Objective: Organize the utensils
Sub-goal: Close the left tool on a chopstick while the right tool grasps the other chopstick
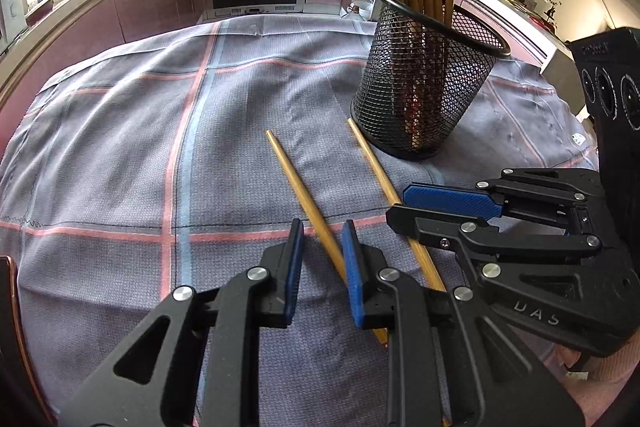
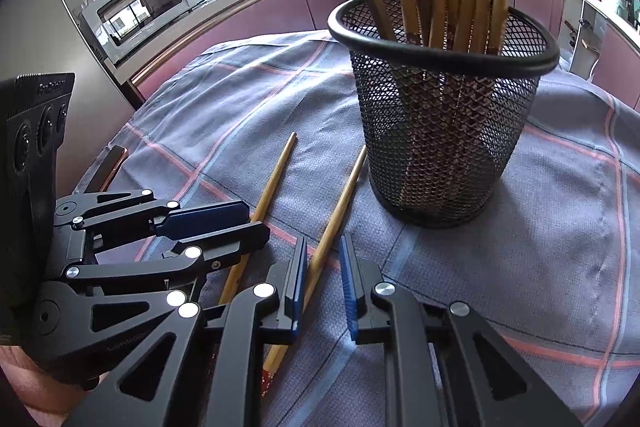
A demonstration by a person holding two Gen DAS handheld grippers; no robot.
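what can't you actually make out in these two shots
- Near ends of the two loose chopsticks: in the left wrist view the left chopstick runs under the left gripper; the right chopstick passes under the right gripper.
- Whether either gripper's fingers touch a chopstick: cannot tell.
- Tops of the chopsticks standing in the mesh holder: cut off by the top edge in both views.
- Dark object at the cloth's edge, right wrist view: too blurred to identify.

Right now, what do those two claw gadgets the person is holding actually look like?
Both match. The left gripper and right gripper are matte black linkage frames with triangular cutouts and round silver pivot screws. Their flat fingers carry ribbed blue pads. The right one's body bears raised lettering that looks like "UAS", and a black ridged camera block with three round lenses sits on top. No cables show.
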